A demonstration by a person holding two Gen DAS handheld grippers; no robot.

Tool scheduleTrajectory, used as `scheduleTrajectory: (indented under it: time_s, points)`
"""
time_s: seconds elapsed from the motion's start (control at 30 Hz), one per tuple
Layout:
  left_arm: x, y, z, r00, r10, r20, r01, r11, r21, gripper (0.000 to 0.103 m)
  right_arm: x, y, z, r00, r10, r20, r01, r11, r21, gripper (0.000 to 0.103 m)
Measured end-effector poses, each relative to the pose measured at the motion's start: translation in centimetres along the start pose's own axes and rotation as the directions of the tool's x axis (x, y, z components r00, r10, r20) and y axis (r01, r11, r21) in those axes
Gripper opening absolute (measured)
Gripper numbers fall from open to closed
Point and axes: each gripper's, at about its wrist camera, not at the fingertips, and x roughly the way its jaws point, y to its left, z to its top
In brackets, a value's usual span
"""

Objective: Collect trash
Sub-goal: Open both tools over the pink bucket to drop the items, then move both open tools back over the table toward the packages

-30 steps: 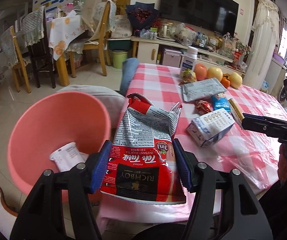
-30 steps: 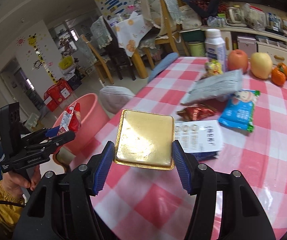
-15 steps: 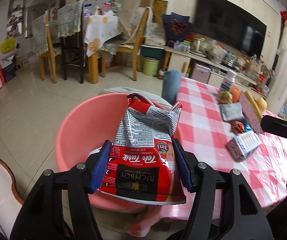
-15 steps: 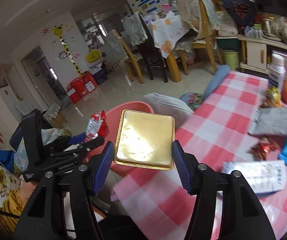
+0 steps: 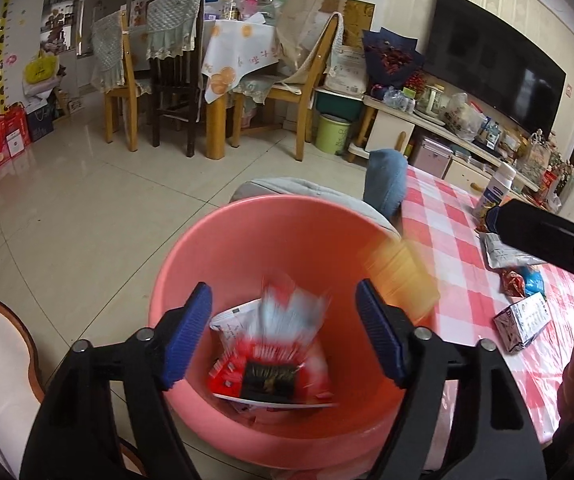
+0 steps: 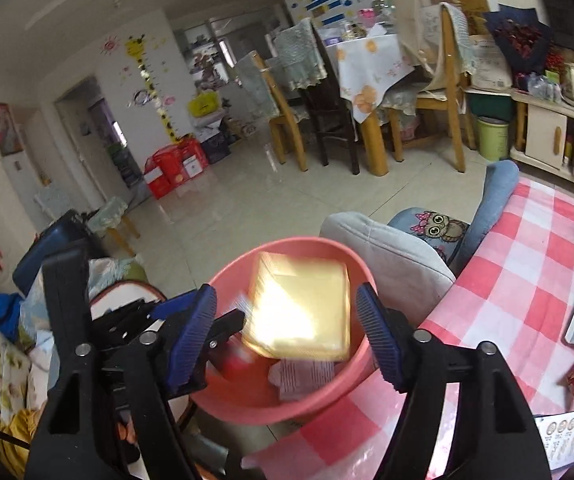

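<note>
the round pink plastic basin (image 5: 287, 240) sits off the edge of the table (image 5: 467, 280) with its pink-and-white checked cloth, under both grippers. the left gripper (image 5: 283, 336) has its jaws opening wide, nothing between the pads; the red-and-white snack pouch (image 5: 275, 360) blurs inside the basin. the right gripper (image 6: 287, 336) has jaws opening too, and the flat gold foil tray (image 6: 299, 308) is loose above the rim. it could clip the rim or the left gripper and bounce to the floor. a small white carton (image 5: 523, 326) waits on the table.
</note>
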Motion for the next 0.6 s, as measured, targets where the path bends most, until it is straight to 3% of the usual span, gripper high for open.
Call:
scheduleTrajectory:
  time_s: [0.07, 0.3, 0.47, 0.6]
  points:
    - [-0.3, 0.0, -0.2, 1.000, 0.018, 0.017, -0.018, 1.000, 0.009, 0.086, -0.6, -0.9, -0.5, 0.999, -0.028, 0.021, 0.028, 1.000, 0.014, 0.084]
    - [-1.4, 0.3, -1.4, 0.998, 0.043, 0.047, -0.043, 0.999, 0.008, 0.088, -2.7, -4.0, -2.6, 0.993, -0.115, 0.028, 0.113, 0.992, 0.062, 0.086]
    - [-2.5, 0.0, -2.1, 0.997, 0.020, 0.076, -0.020, 1.000, 0.006, 0.088, -4.4, -5.4, -4.2, 0.990, -0.142, 0.024, 0.140, 0.987, 0.084, 0.089]
    - [-2.9, -1.8, -2.3, 0.998, -0.052, 0.048, 0.047, 0.995, 0.090, 0.088, -5.9, -5.6, -5.5, 0.981, -0.194, 0.030, 0.191, 0.979, 0.064, 0.094]
